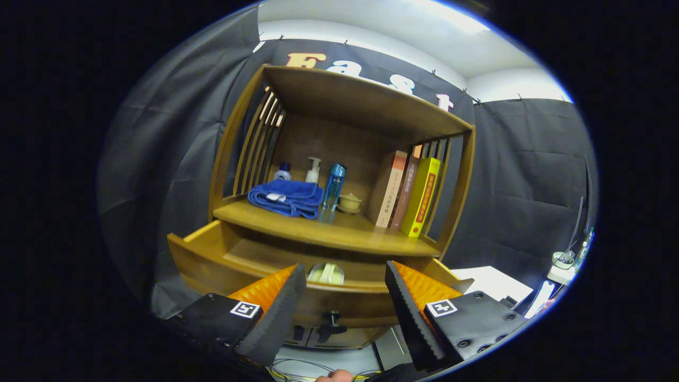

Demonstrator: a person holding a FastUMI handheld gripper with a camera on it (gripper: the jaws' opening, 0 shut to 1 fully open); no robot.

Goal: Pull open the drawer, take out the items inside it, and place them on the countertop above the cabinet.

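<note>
A wooden cabinet has its drawer [212, 260] pulled out toward me, a dark knob [333, 318] on its front panel. Inside the drawer lies a pale, whitish-green item [326, 273], partly hidden by the drawer front. Above it runs the countertop [339, 233] of the cabinet, under a shelf roof. My gripper [345, 286] stands open just in front of the drawer, its fingers on either side of the pale item and above the knob, with nothing between them.
On the countertop sit a folded blue towel [287, 197], a white pump bottle [313, 171], a small bottle [283, 172], a blue bottle [333, 187], a small lidded cup [350, 203] and three upright books [406, 193]. A white surface [493, 284] lies to the right.
</note>
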